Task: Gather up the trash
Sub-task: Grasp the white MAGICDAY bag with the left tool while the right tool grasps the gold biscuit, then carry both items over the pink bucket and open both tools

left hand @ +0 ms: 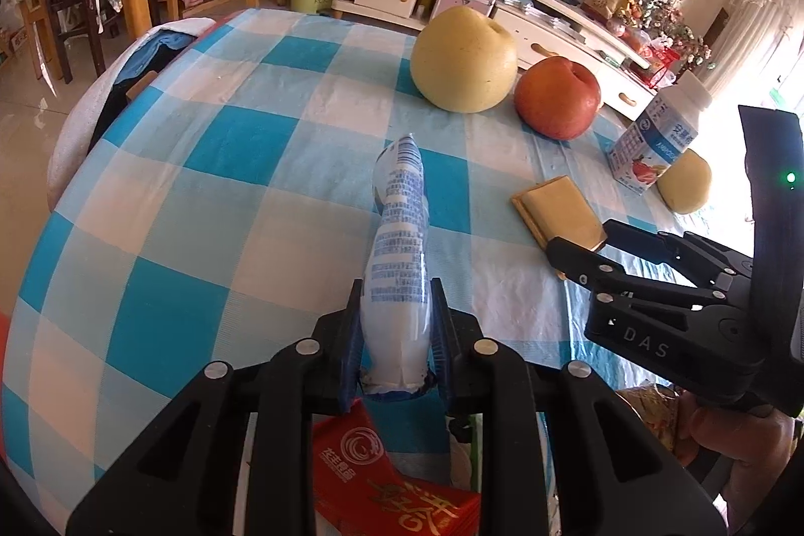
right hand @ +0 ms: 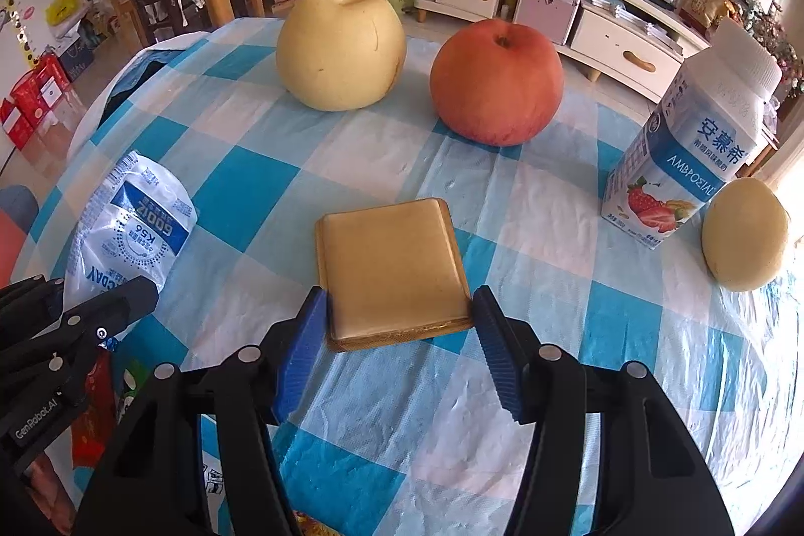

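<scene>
The left claw (left hand: 394,335) is clenched on the near end of a white and blue plastic pouch (left hand: 399,244), both blue pads pressing its sides. The pouch lies on the checked cloth of the desk (left hand: 201,164), its long axis running straight away from the claw toward the far edge, the narrow tip pointing at the yellow pear (left hand: 463,60). The right claw (right hand: 397,325) has its pads against the two sides of a flat tan wafer (right hand: 392,270), gripping its near edge; the wafer lies flat, its longer side running away from the claw.

Between pouch and wafer the cloth is bare, and a broad bare stretch runs left of the pouch to the desk's rounded edge. Beyond the wafer stand the pear and a red apple (right hand: 497,81), near each other but apart. To the right a milk carton (right hand: 688,164) stands upright with a small yellow fruit (right hand: 746,234) just beside it, close to the desk's right edge.

The right wrist view shows the pouch's printed face (right hand: 130,224) and the left claw's fingers over its near end; the left wrist view shows it edge-on. Only the left wrist view shows a red packet (left hand: 382,480) under the left claw and part of a hand (left hand: 738,440) holding the right claw (left hand: 578,252).
</scene>
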Motion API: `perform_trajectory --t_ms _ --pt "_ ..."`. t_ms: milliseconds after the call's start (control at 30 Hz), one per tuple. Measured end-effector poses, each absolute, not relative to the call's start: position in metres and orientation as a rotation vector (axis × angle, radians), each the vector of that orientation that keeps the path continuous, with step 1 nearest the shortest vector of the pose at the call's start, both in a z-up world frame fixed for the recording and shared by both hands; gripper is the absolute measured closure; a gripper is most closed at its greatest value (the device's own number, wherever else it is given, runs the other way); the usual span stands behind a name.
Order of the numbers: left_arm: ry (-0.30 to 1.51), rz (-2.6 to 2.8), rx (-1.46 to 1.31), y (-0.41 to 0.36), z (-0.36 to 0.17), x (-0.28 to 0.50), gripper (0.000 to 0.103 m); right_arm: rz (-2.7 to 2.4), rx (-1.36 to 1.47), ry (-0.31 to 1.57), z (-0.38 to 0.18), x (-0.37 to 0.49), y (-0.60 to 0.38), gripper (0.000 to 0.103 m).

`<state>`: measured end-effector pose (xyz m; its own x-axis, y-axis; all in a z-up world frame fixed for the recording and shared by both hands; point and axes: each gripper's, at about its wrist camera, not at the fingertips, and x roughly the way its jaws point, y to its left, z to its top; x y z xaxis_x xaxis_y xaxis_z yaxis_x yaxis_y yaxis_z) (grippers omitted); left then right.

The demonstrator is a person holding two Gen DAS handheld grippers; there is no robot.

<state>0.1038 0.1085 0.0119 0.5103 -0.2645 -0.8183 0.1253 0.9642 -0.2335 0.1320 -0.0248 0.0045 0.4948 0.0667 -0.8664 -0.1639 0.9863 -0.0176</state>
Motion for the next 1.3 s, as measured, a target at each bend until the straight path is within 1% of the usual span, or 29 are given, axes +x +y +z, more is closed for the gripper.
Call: perform_trajectory --t_ms 233,567,1033,1300 --pt "0.977 -0.267 -0.191 0.115 0.021 0.097 0.078 0.145 -0.131 1.023 0.013 0.122 -0.022 0.043" --pt "0.917 -0.296 -0.241 0.132 0.037 0.079 0.078 0.163 -0.112 0.969 0.043 0.095 -0.018 0.043" --pt "0.798 -0.265 -0.287 0.181 0.063 0.030 0.078 0.247 -0.037 0.865 0.096 0.041 0.009 0.043" --pt "0.757 -0.212 -0.336 0.208 0.069 0.007 0.078 0.286 -0.015 0.828 0.109 0.008 0.030 0.043"
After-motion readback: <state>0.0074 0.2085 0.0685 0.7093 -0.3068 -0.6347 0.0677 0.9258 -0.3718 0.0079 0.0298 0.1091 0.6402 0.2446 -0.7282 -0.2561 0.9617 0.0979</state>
